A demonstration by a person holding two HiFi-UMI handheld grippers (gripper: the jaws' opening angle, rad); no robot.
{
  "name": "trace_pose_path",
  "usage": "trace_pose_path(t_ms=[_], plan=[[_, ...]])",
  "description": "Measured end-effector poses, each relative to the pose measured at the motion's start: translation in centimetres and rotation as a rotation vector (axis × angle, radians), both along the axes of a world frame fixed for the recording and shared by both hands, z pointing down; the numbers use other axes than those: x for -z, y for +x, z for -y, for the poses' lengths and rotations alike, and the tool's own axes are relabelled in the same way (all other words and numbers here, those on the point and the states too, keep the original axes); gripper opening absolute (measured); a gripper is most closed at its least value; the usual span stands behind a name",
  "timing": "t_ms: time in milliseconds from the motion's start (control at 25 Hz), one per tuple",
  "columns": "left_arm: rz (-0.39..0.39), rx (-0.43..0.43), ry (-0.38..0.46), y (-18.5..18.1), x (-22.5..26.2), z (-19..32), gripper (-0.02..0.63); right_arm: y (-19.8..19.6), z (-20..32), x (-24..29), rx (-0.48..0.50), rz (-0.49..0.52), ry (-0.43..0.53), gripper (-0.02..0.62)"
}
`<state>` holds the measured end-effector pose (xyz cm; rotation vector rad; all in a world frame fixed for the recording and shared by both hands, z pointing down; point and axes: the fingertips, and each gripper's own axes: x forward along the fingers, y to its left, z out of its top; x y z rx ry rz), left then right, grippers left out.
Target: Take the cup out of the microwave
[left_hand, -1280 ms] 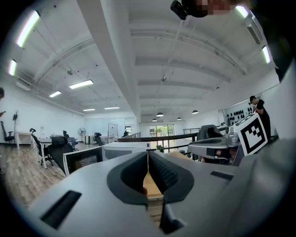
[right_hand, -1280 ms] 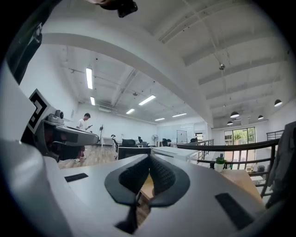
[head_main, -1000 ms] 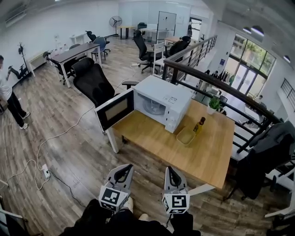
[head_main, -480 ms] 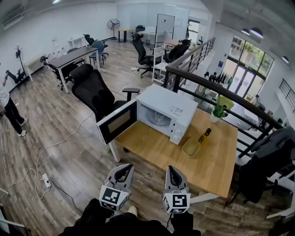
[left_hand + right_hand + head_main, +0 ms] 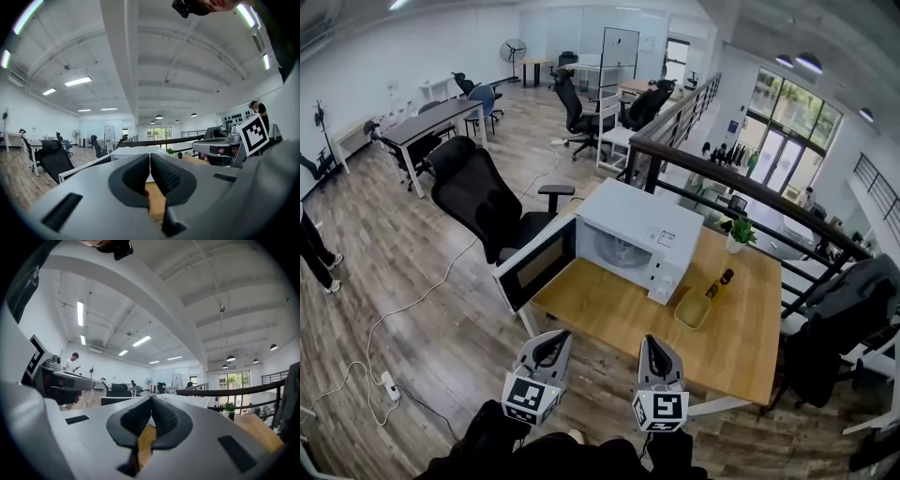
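Note:
A white microwave (image 5: 639,232) stands on the wooden table (image 5: 609,309), and its door (image 5: 534,264) hangs open toward the left. Its cavity (image 5: 617,247) looks pale and I cannot make out the cup inside. My left gripper (image 5: 551,343) and right gripper (image 5: 649,347) are held side by side, short of the table's near edge and pointing at it. Both are shut with nothing between the pads. In the left gripper view the pads (image 5: 161,174) meet, with the microwave (image 5: 136,151) low behind them. The right gripper (image 5: 151,400) shows the same closed pads.
A shallow yellowish container (image 5: 692,307), a dark bottle (image 5: 718,283) and a small potted plant (image 5: 737,232) sit right of the microwave. A black office chair (image 5: 478,199) stands by the open door. A cable and power strip (image 5: 389,384) lie on the floor at left. A railing (image 5: 750,192) runs behind the table.
Both grippers have come nearer to the table together, so the microwave and table sit closer and larger in the head view. The jaws stayed shut.

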<state>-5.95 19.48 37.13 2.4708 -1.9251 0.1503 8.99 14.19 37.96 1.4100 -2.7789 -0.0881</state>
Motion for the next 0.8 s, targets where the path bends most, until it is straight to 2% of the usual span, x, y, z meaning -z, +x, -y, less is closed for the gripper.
trace_pose_path(t_ms=[440, 800], plan=[[-0.018, -0.002, -0.015, -4.0, -1.2, 5.0, 0.028, -3.5, 5.1, -1.6, -0.007, -0.024, -0.027, 0.015], [-0.010, -0.023, -0.048, -6.3, -2.7, 14.0, 0.027, -6.0, 14.0, -3.4, -0.026, 0.003, -0.062, 0.015]])
